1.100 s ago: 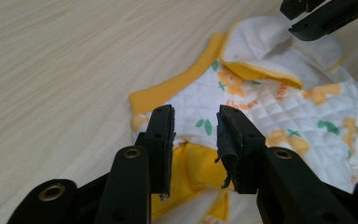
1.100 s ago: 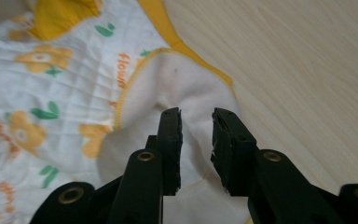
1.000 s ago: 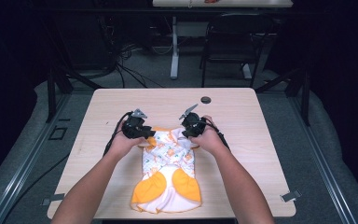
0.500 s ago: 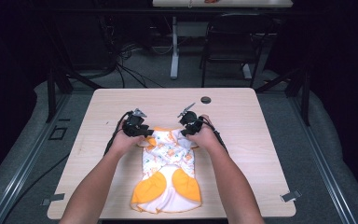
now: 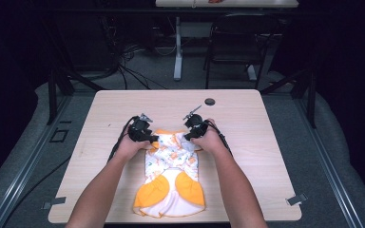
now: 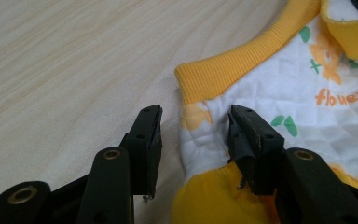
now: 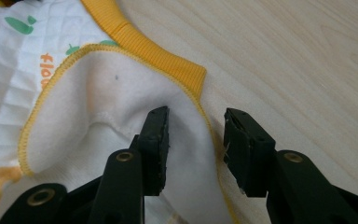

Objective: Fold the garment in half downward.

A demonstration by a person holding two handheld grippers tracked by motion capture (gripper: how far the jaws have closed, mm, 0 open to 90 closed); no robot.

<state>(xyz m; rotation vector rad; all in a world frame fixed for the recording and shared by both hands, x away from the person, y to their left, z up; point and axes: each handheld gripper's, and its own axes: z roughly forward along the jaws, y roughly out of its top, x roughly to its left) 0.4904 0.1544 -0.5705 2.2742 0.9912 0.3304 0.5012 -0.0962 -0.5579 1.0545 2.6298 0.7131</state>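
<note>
Surface: pale wood, bare apart from the garment and a small dark disc near the far edge; you have room on both sides to spread cloth.
Garment: a small quilted piece, white with an orange and green print and orange ribbed trim, lying flat in the middle of the surface with its orange-padded end toward you and its far end under your hands.
Step in hand: by the look of it you are taking the two far corners to fold or straighten it (my reading from where the jaws sit, not a certainty).
Left hand-held gripper: jaws parted about halfway, holding nothing yet; the white quilted corner just below the ribbed band lies between them, one jaw over bare wood.
Right hand-held gripper: also parted about halfway and empty; the garment's edge with its yellow stitched hem runs up between the jaws, over the plain white lining.
How to do it well: lower each lower jaw flat to the wood and slide it under the cloth before closing, so you catch the full thickness and not just the top layer.
Bite: take a deep hold past the hem on both sides; a shallow pinch on the trim will likely slip.
Timing: close both together and lift evenly, so the far end stays square.
</note>
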